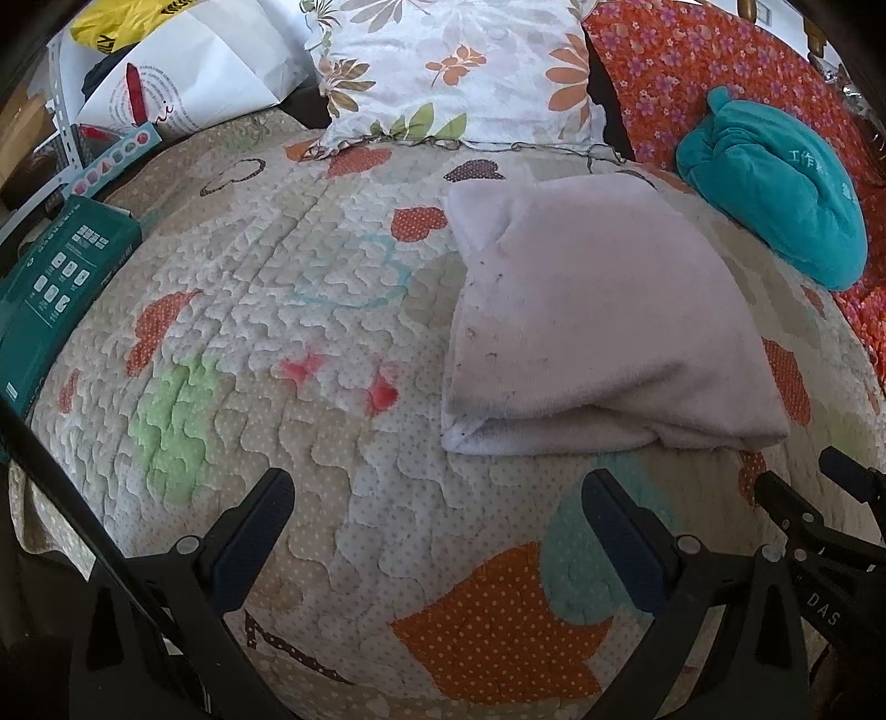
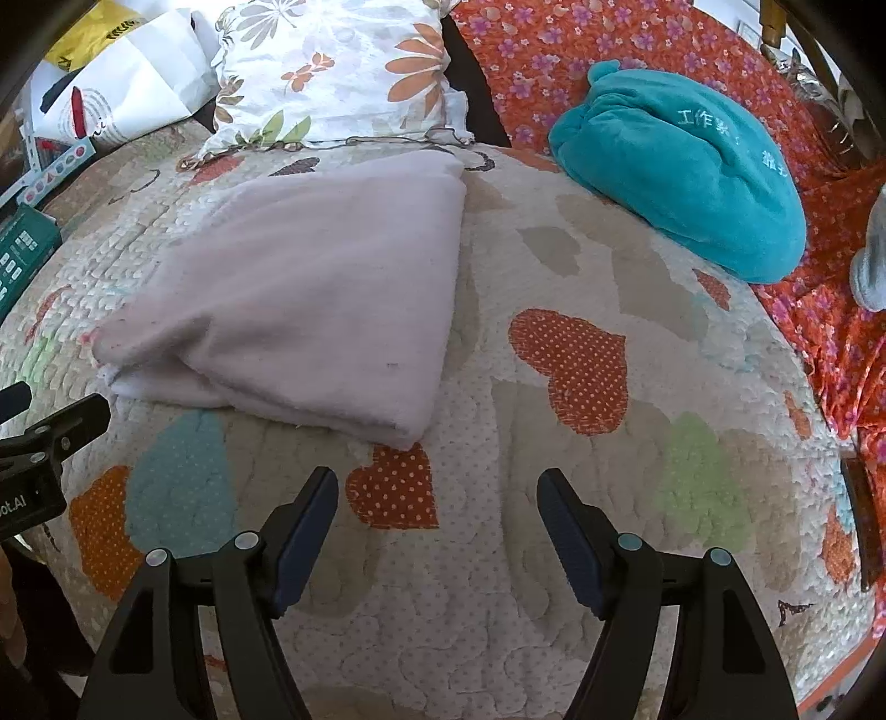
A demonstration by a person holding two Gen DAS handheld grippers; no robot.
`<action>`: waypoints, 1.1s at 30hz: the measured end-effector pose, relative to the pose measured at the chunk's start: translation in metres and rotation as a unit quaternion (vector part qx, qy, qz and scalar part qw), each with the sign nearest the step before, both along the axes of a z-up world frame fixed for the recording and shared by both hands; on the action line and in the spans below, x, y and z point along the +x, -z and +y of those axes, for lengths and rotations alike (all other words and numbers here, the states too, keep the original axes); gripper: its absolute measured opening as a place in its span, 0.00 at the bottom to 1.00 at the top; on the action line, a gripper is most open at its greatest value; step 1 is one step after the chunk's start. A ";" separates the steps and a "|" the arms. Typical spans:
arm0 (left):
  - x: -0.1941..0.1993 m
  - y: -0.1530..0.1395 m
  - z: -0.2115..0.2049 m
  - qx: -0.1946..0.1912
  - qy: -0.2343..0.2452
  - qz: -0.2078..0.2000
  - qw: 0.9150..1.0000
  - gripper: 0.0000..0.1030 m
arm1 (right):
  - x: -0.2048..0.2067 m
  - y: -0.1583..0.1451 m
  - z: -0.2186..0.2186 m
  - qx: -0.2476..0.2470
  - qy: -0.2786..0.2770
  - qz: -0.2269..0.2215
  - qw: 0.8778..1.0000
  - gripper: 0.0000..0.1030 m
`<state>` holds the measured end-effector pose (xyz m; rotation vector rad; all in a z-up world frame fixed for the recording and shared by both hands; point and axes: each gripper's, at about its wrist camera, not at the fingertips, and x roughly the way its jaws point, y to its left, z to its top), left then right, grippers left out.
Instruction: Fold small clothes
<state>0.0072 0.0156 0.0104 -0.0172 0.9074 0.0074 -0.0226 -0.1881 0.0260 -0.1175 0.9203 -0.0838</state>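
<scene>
A pale pink fleece garment point(image 1: 598, 321) lies folded into a thick rectangle on the heart-patterned quilt point(image 1: 332, 343); it also shows in the right wrist view point(image 2: 310, 299). My left gripper point(image 1: 437, 498) is open and empty, hovering over the quilt just in front and to the left of the garment. My right gripper point(image 2: 437, 498) is open and empty, over the quilt in front and to the right of the garment. The right gripper's tip shows at the right edge of the left wrist view point(image 1: 803, 498). The left gripper's fingers point(image 2: 61, 423) show at the left edge of the right wrist view.
A teal fleece bundle point(image 2: 686, 171) lies at the back right on an orange floral cover point(image 2: 609, 50). A floral pillow point(image 1: 459, 72) sits at the back. A green box point(image 1: 61, 277) and white paper bags point(image 1: 183, 77) lie at the left edge.
</scene>
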 end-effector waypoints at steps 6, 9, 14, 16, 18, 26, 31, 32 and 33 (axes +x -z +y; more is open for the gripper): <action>0.000 0.000 0.000 0.000 0.000 0.000 1.000 1.00 | 0.001 0.001 -0.001 0.000 0.002 0.002 1.000 0.77; 0.000 0.001 0.001 -0.001 -0.001 0.001 1.000 1.00 | 0.001 0.001 -0.001 0.000 0.002 0.003 1.000 0.78; 0.001 0.003 0.002 -0.003 -0.001 0.006 1.000 1.00 | 0.001 0.003 -0.002 -0.001 0.002 0.005 1.000 0.78; 0.001 0.003 0.002 -0.004 -0.001 0.007 1.000 1.00 | 0.001 0.003 -0.002 -0.001 0.002 0.005 1.000 0.79; 0.001 0.003 0.002 -0.003 -0.001 0.008 1.000 1.00 | 0.001 0.003 -0.003 -0.002 0.003 0.005 1.000 0.79; 0.002 0.006 0.002 -0.007 0.000 0.014 1.000 1.00 | 0.002 0.003 -0.003 -0.001 0.004 0.006 1.000 0.80; 0.004 0.010 0.002 -0.012 0.002 0.023 1.000 1.00 | 0.001 0.003 -0.002 -0.002 0.003 0.005 1.000 0.80; 0.004 0.010 0.002 -0.012 0.002 0.023 1.000 1.00 | 0.001 0.003 -0.002 -0.004 0.003 0.005 1.000 0.80; 0.004 0.010 0.002 -0.012 0.002 0.024 1.000 1.00 | 0.001 0.003 -0.001 -0.004 0.004 0.005 1.000 0.80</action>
